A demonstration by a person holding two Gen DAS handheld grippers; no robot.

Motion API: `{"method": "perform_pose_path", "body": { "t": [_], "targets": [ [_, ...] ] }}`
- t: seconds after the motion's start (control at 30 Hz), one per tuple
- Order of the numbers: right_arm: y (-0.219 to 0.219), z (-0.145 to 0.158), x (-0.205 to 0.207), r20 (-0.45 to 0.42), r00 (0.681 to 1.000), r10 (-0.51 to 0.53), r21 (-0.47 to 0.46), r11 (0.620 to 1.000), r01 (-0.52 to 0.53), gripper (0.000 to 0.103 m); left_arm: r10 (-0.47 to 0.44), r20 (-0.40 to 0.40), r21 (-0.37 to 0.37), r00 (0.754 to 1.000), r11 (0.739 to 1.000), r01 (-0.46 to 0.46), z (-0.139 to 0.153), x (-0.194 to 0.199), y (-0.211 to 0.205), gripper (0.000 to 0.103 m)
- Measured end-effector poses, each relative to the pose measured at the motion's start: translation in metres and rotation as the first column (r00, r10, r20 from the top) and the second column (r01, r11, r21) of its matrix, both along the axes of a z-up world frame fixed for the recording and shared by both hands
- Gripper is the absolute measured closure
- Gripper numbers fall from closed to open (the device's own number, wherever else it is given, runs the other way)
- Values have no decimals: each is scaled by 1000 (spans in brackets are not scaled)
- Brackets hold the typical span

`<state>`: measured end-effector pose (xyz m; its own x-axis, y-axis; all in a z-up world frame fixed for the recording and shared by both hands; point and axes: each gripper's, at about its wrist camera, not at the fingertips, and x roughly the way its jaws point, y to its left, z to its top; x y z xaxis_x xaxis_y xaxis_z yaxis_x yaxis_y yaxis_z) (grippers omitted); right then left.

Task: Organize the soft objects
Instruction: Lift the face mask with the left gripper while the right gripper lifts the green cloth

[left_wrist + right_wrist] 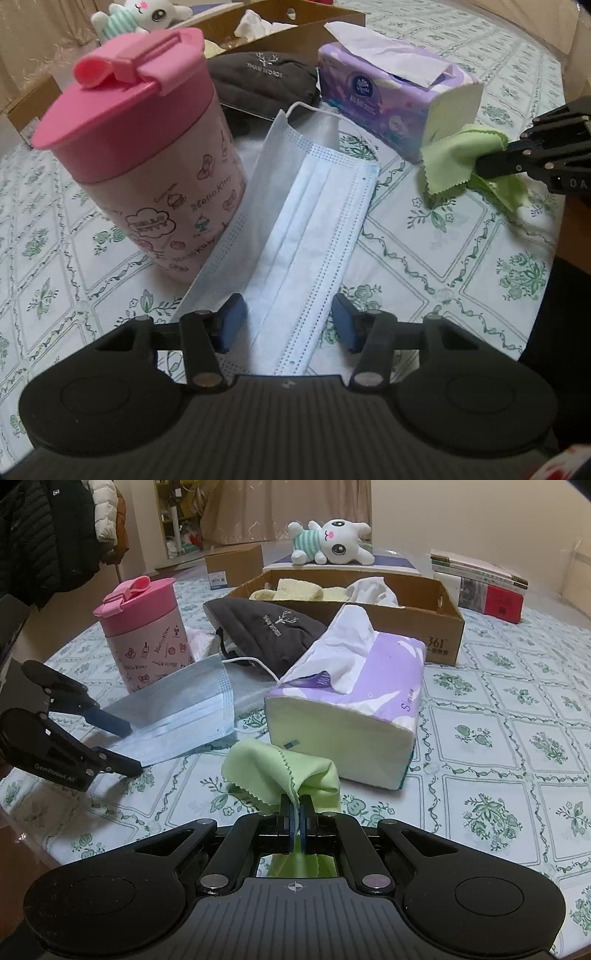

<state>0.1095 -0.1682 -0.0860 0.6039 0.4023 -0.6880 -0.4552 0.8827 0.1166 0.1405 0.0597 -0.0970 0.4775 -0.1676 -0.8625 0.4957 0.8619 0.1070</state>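
Behind the pinched green cloth (280,771), right tool (295,812) tips hide; left tool (288,321) gapes.

Pink-lidded pink tumbler (155,184) carries repeated "Hello Kitty" script, also readable in the right wrist view (147,646). Dark grey fabric pouch (264,86): "THAN WORDS" under a deer emblem. Purple soft tissue pack (384,103): round "Vinda" logo. Brown cardboard box (437,642): "361°". Black left gripper (123,749) body: "GenRobot AI".
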Motion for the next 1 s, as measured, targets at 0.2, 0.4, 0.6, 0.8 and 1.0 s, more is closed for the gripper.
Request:
{"method": "perform_pose_path", "body": {
  "t": [0.2, 0.4, 0.6, 0.8, 1.0],
  "targets": [
    [1, 1, -2, 2, 1000, -1, 2, 1000, 1, 100, -19, -18, -18, 1000, 1000, 19, 3, 1, -1, 82],
    [-1, 9, -7, 20, 1000, -5, 11, 1000, 4, 100, 44, 2, -15, 999, 999, -44, 11, -7, 1, 102],
    [-5, 22, -16, 48, 999, -12, 29, 1000, 10, 100, 136, 38, -125, 990, 984, -130, 40, -27, 4, 103],
    [-10, 41, -31, 82, 996, -23, 61, 998, 19, 100, 211, 58, -228, 976, 954, -193, 73, -40, -3, 103],
    [-18, 62, -43, 121, 992, -44, 83, 996, 34, 100, 233, 85, -297, 969, 934, -198, 101, -47, -22, 103]
  ]
}}
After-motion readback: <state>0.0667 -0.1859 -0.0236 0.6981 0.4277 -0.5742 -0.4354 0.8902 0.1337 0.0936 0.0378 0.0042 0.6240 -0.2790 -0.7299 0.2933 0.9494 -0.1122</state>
